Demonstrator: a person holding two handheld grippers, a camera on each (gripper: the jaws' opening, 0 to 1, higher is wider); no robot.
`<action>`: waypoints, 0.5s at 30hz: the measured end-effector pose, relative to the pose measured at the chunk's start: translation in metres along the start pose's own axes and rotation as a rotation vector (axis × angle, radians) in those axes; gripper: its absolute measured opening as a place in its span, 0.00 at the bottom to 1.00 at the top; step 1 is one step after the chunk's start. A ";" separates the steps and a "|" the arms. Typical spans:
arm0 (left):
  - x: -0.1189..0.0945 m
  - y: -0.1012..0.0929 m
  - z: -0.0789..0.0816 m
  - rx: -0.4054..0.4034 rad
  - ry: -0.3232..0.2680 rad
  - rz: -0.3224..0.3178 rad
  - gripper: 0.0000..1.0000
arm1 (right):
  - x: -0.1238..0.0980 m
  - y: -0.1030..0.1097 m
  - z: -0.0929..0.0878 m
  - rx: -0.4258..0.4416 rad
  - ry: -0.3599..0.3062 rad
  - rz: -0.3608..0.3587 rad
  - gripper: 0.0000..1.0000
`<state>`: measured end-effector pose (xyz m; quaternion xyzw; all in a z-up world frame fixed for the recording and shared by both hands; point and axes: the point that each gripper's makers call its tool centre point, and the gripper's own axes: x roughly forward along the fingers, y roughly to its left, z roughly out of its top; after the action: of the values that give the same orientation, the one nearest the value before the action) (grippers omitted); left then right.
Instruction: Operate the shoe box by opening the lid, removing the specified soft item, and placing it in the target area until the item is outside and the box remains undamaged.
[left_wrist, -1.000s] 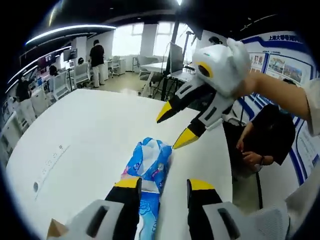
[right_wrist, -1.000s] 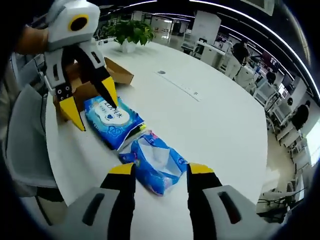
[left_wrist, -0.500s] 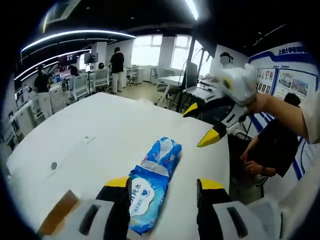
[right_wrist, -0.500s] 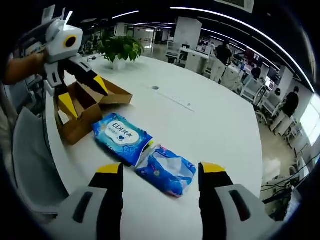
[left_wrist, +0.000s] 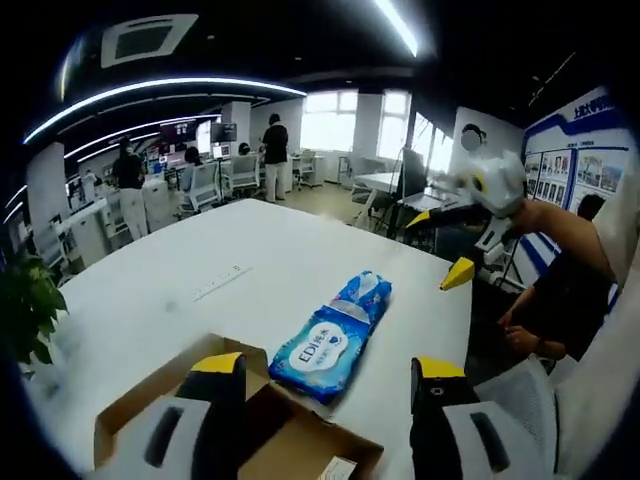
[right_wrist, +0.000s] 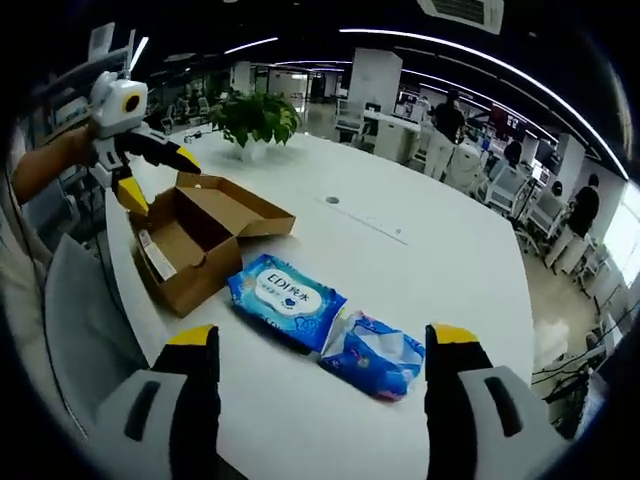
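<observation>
In the right gripper view, a brown cardboard shoe box (right_wrist: 192, 240) sits open on a large white table (right_wrist: 420, 260), its lid folded back flat toward the far side and a small white card lying against its inner wall. Just beside the box, on the side nearer the camera, lies a blue pack of wet wipes (right_wrist: 287, 300) with a white label on top, flat on the table and outside the box. Touching the end of that pack is a second blue soft packet (right_wrist: 377, 355), crumpled and with its top torn open. The right gripper (right_wrist: 322, 345) has its two yellow-tipped jaws spread wide apart with nothing between them, raised above the near edge of the table. The left gripper (right_wrist: 155, 175) is seen at the upper left, held in a hand above the far end of the box, its yellow-tipped jaws parted and empty. A potted green plant (right_wrist: 255, 118) stands on the table beyond the box. In the left gripper view, the box (left_wrist: 255, 440) is at the bottom, directly under the left gripper's (left_wrist: 325, 375) wide-open jaws, and the pack of wet wipes (left_wrist: 320, 350) lies just past it with the crumpled packet (left_wrist: 365, 295) at its far end. The right gripper (left_wrist: 465, 245) appears at the right, held in a hand beyond the table's edge, its jaws open. Desks, chairs and several standing people are seen in the office behind.
</observation>
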<state>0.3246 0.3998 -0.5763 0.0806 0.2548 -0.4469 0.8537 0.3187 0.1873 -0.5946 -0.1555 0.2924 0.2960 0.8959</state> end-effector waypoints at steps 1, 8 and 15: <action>-0.005 0.002 -0.002 -0.004 -0.004 0.011 0.68 | 0.000 0.002 0.002 -0.001 -0.002 0.004 0.85; -0.049 0.027 -0.024 -0.045 -0.012 0.117 0.73 | 0.007 0.027 0.013 -0.047 -0.016 0.045 0.91; -0.079 0.042 -0.038 -0.073 -0.021 0.179 0.78 | 0.020 0.049 0.022 -0.095 -0.004 0.115 0.92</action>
<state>0.3072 0.4958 -0.5728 0.0673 0.2536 -0.3600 0.8953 0.3109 0.2440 -0.5950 -0.1802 0.2844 0.3610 0.8697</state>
